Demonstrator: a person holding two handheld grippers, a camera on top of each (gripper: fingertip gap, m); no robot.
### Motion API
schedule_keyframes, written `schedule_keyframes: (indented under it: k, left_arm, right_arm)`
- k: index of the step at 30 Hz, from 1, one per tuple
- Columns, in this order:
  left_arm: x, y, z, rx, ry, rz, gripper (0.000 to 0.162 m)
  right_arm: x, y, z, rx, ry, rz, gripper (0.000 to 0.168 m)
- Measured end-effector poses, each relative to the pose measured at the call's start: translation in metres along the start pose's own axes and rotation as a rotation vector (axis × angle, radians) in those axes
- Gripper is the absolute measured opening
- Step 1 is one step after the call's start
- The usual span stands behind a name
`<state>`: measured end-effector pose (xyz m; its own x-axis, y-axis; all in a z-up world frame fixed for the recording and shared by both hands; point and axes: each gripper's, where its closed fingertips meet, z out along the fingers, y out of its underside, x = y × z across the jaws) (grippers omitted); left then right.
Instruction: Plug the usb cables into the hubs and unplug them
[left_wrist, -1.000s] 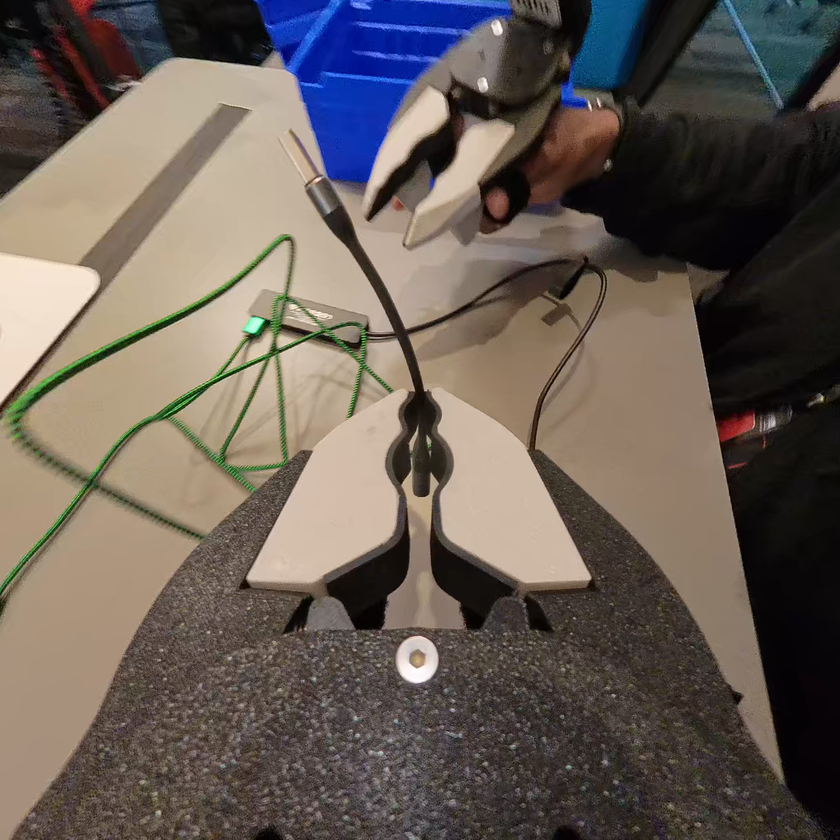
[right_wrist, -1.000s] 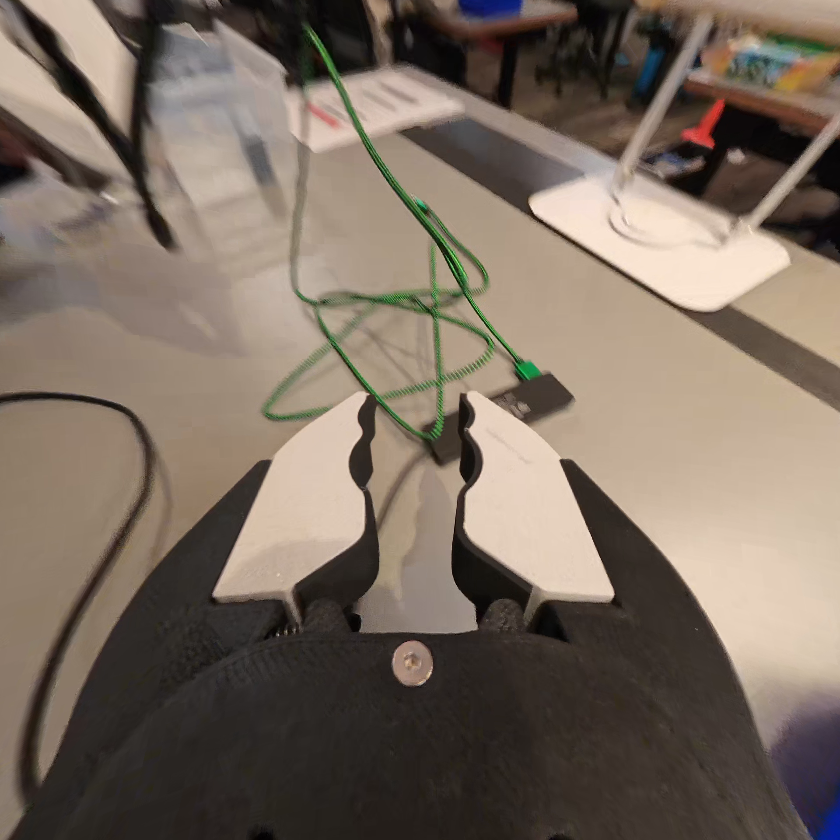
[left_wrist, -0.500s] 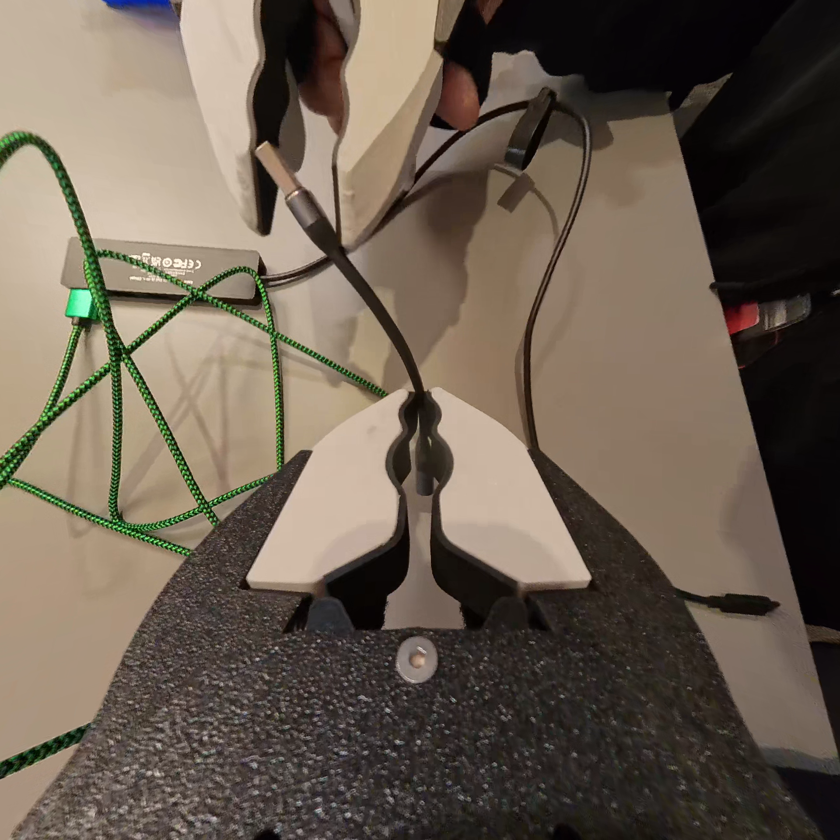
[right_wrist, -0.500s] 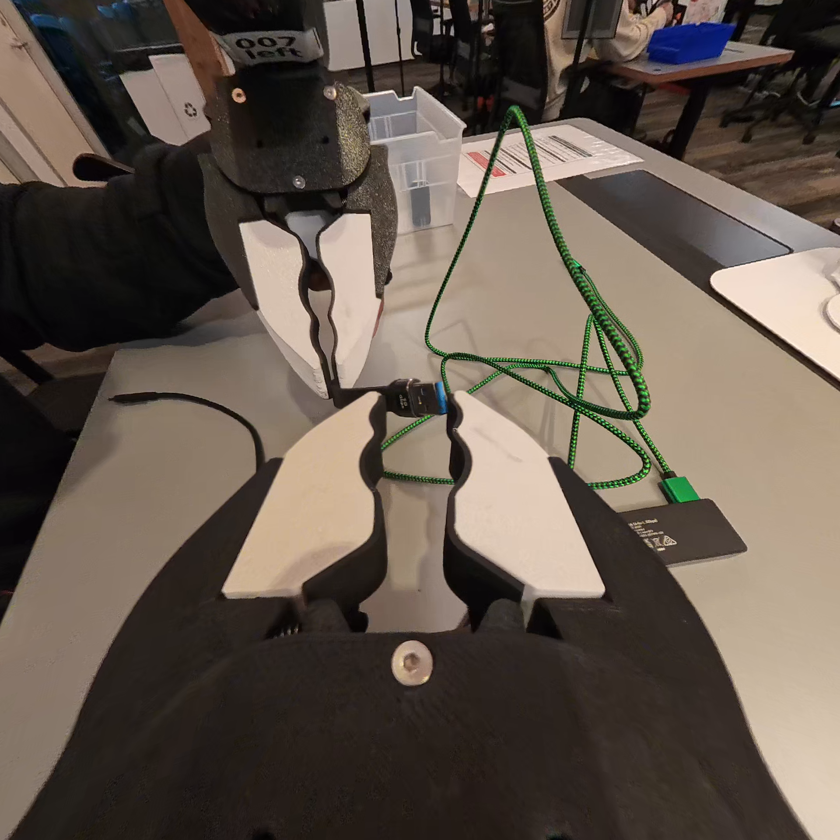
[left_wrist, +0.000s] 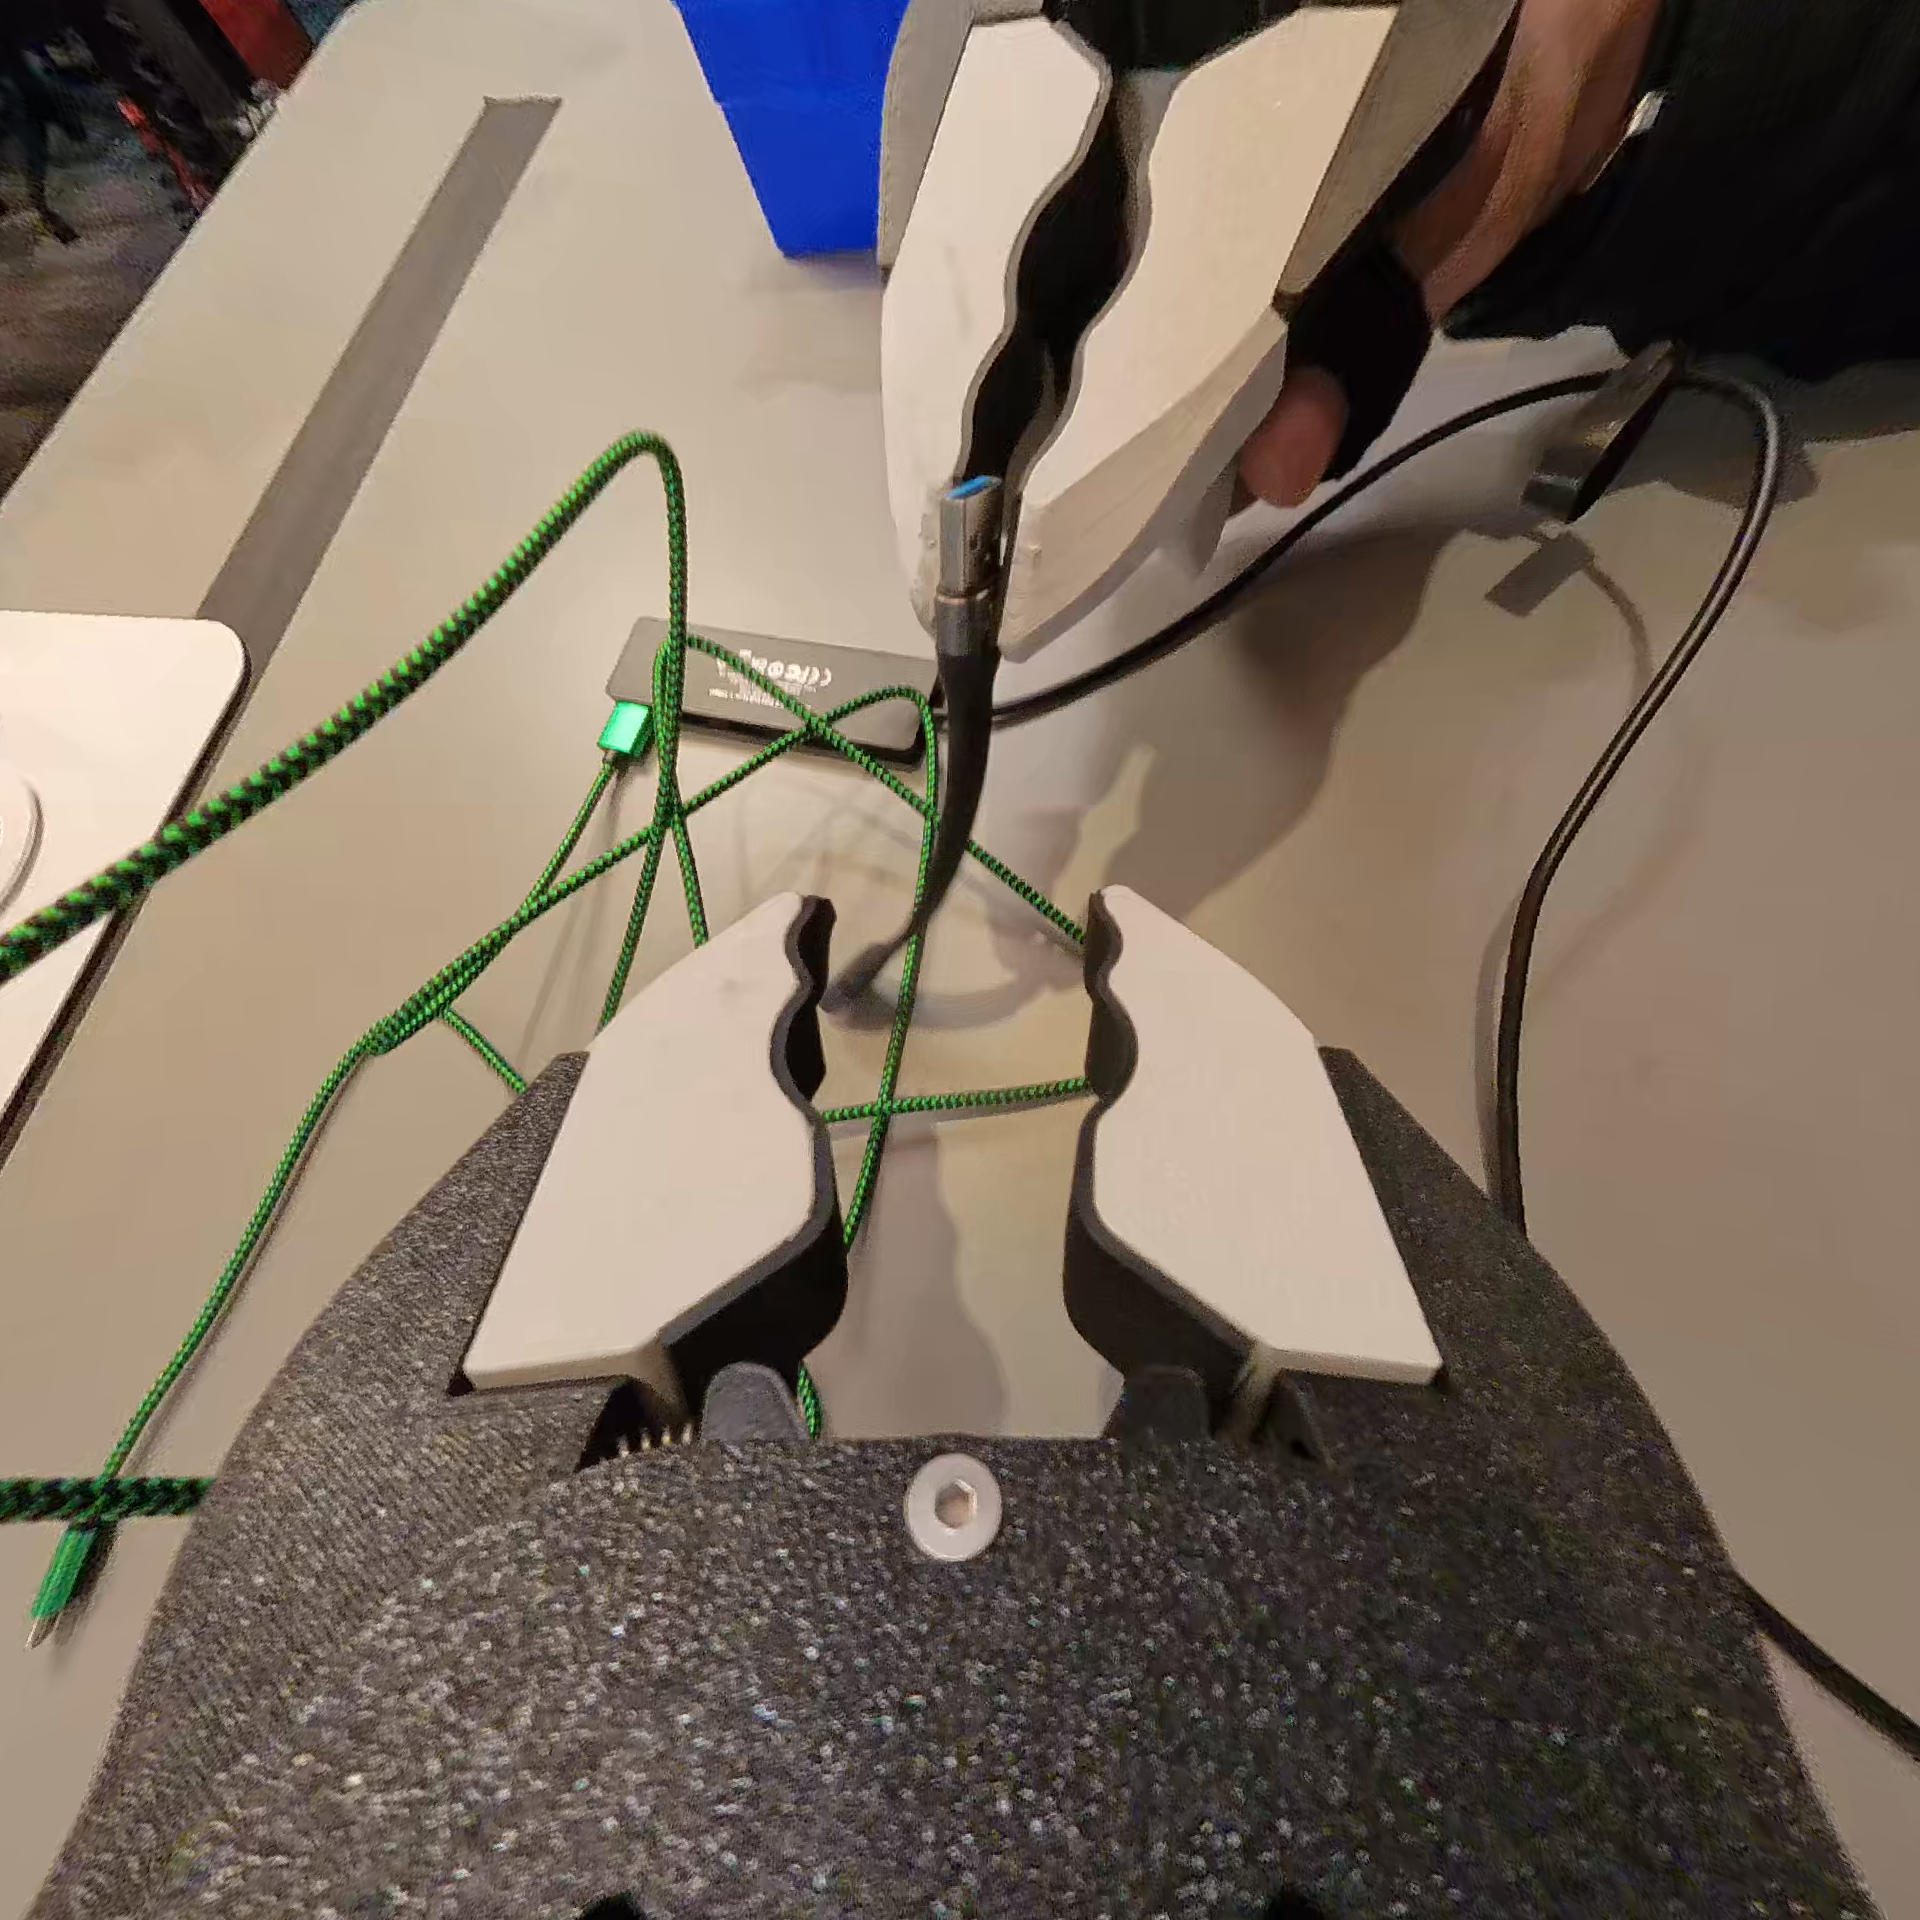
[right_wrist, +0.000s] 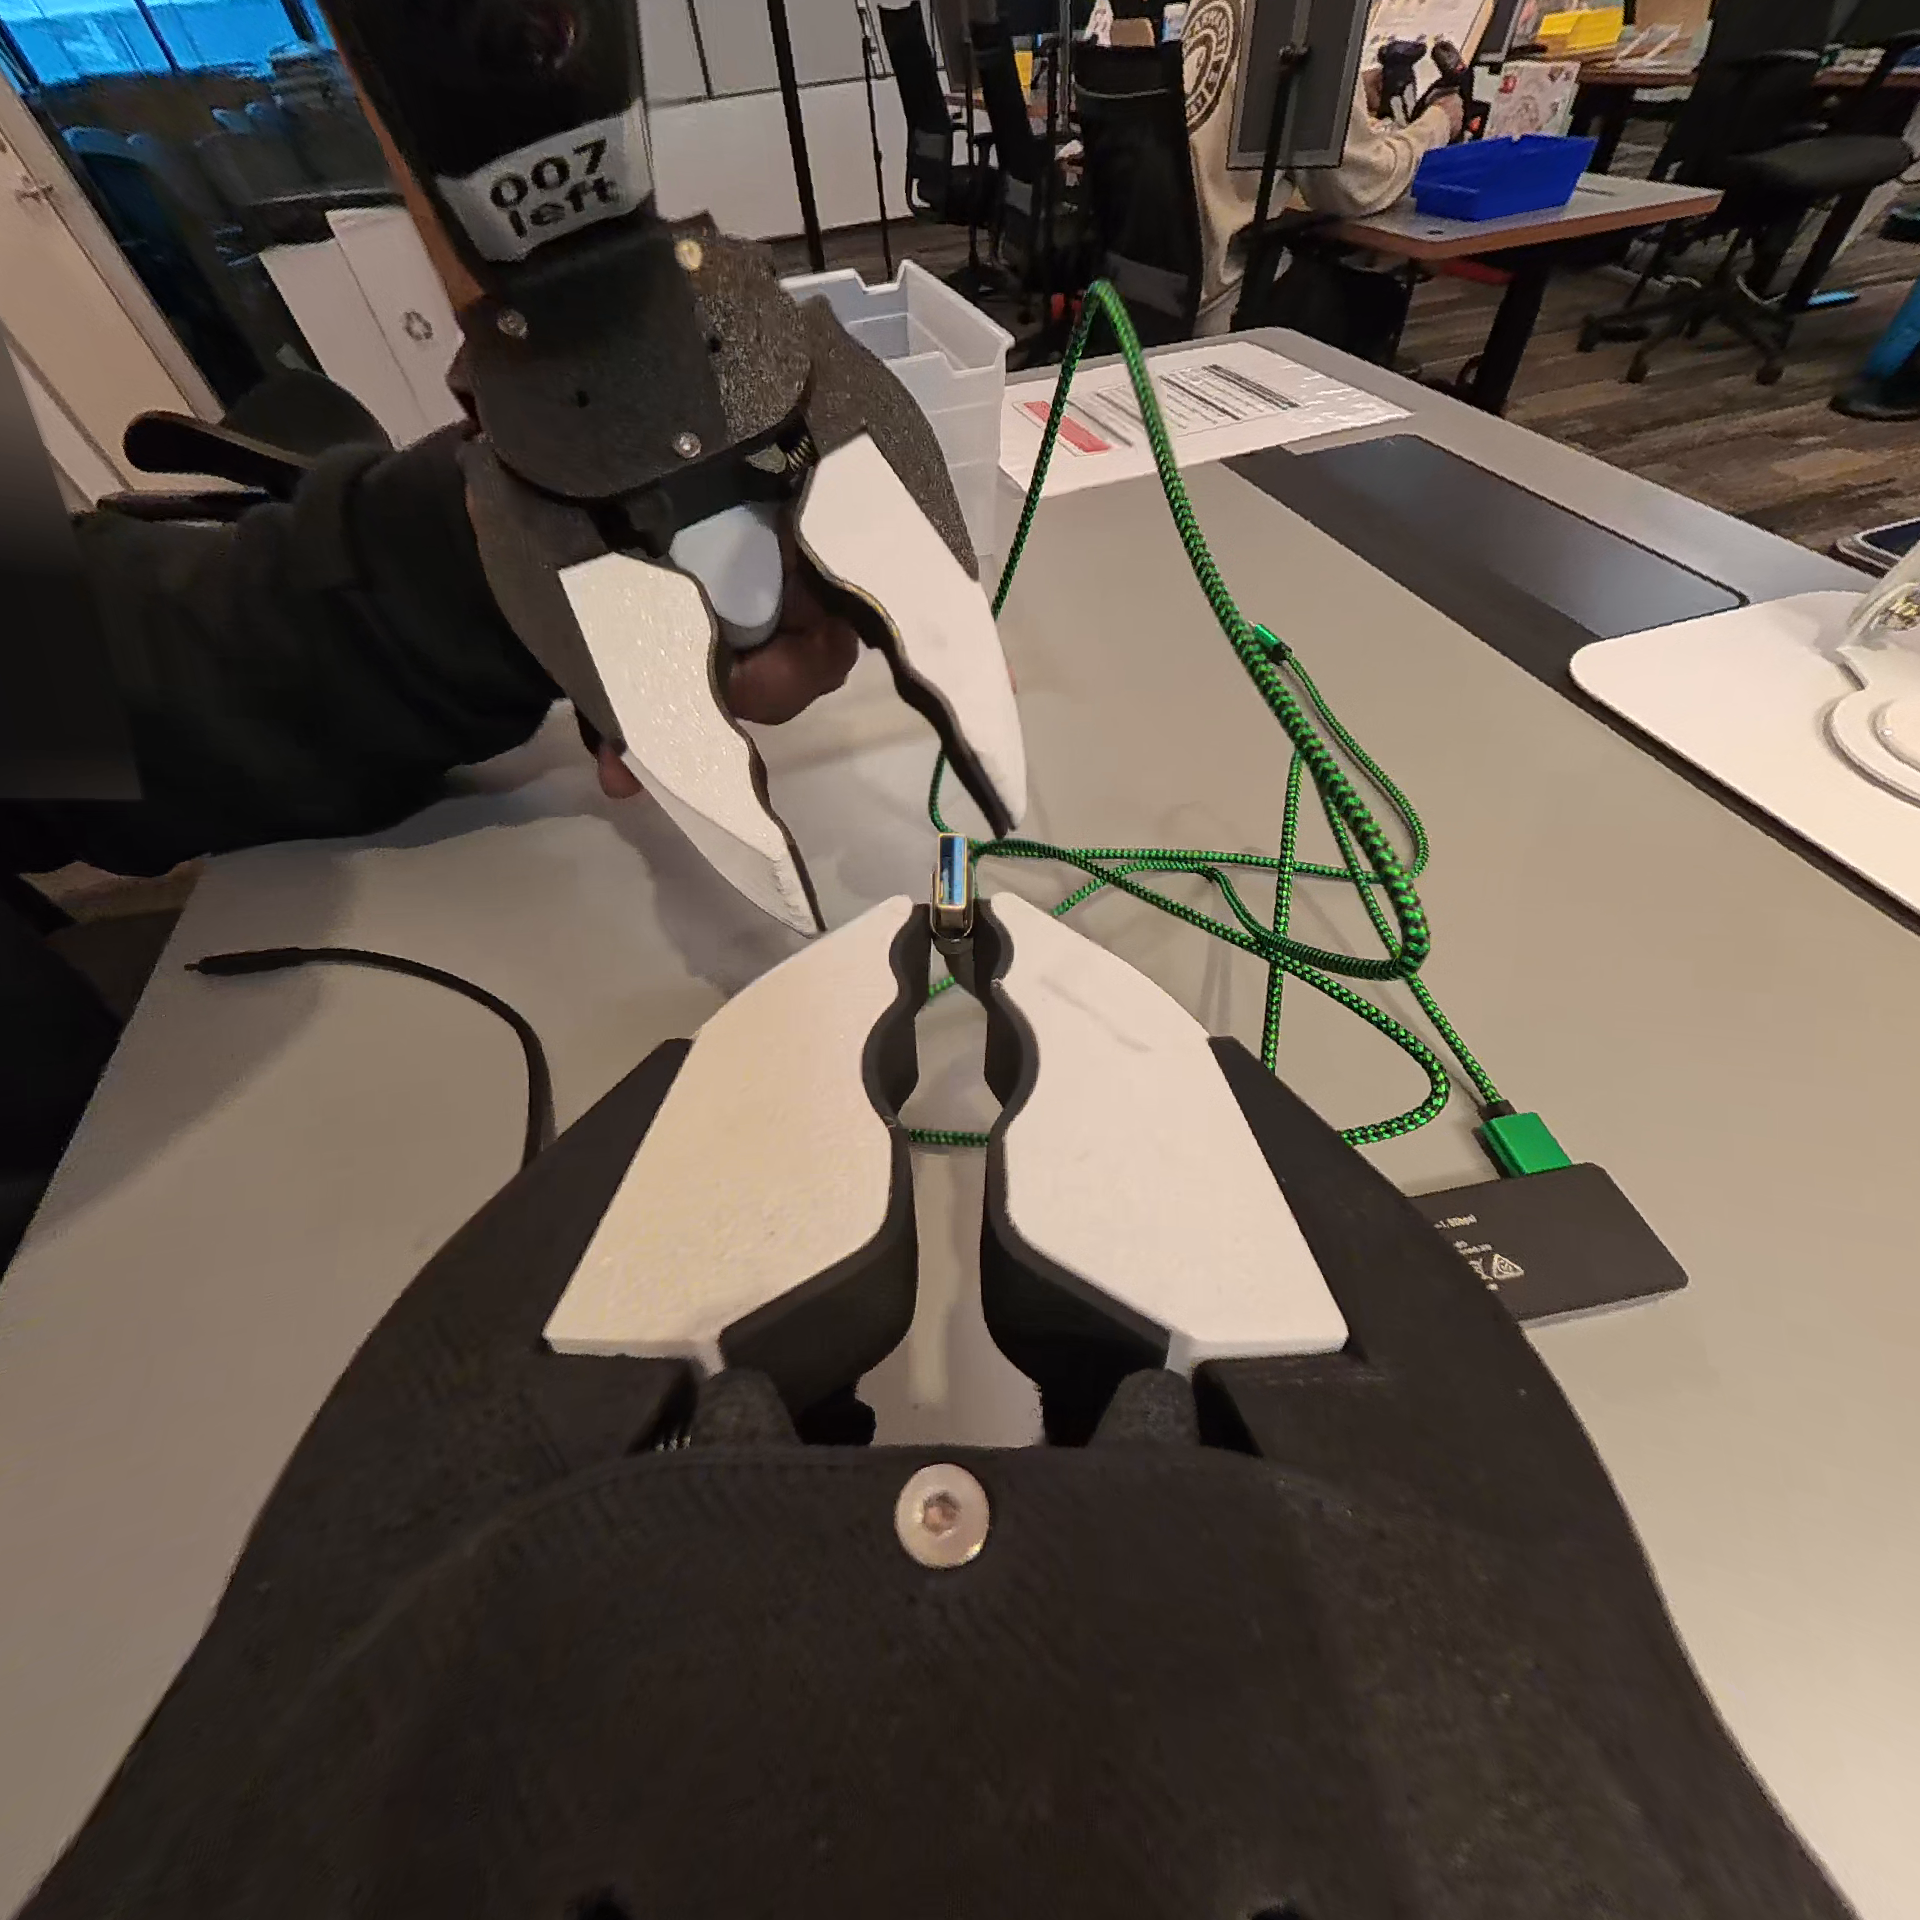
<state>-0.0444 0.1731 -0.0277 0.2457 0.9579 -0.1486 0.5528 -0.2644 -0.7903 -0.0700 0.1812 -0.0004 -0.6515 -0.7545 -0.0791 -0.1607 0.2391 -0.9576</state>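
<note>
Your grey table carries the flat black hub, lying with its long axis across the left wrist view, a green plug seated in one end. The green braided cable loops loosely in front of it. Your right gripper is clenched on the black cable's USB plug, held off the table, its metal end pointing up and away from you. Your left gripper is spread wide, holding nothing, just beside that plug.
</note>
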Motion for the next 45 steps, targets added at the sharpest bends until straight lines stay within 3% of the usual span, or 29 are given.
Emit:
schedule_keyframes:
  k: [1,8,11,14,16,24,34,36,37,42,45]
  left_arm:
    - [0.001,-0.005,0.001,0.028,0.007,-0.004,0.046]
    - [0.004,-0.037,0.000,0.225,0.035,-0.153,0.033]
    - [0.005,-0.053,-0.012,0.358,0.175,-0.433,0.024]
    - [0.012,-0.057,-0.015,0.450,0.507,-0.857,0.024]
    - [0.013,-0.054,-0.010,0.508,0.648,-1.057,0.024]
    - [0.017,-0.059,0.006,0.620,0.812,-1.374,0.035]
    - [0.011,-0.062,-0.004,0.745,0.781,-1.514,0.033]
    - [0.011,-0.060,-0.005,0.758,0.751,-1.520,0.019]
    - [0.011,-0.057,-0.005,0.766,0.724,-1.522,0.008]
    - [0.003,-0.045,-0.009,0.837,0.537,-1.527,0.000]
    - [-0.008,-0.039,-0.019,0.879,0.393,-1.472,0.000]
  right_arm:
    - [-0.001,-0.003,-0.001,0.019,-0.013,0.017,0.007]
    - [0.002,-0.019,-0.006,0.147,-0.031,0.118,0.007]
    - [0.007,-0.025,-0.015,0.219,-0.017,0.084,0.007]
    - [0.007,-0.030,-0.024,0.296,-0.034,-0.018,0.007]
    - [0.004,-0.031,-0.029,0.334,-0.040,-0.114,0.007]
    - [-0.015,-0.025,-0.017,0.333,-0.084,-0.302,0.007]
    - [-0.032,-0.019,-0.012,0.281,-0.117,-0.483,0.007]
    - [-0.040,-0.016,-0.008,0.255,-0.125,-0.553,0.007]
    - [-0.041,-0.016,-0.007,0.248,-0.118,-0.578,0.007]
    - [-0.033,-0.005,0.000,0.154,-0.015,-0.651,0.009]
    - [-0.027,0.008,-0.001,0.074,0.006,-0.596,0.026]
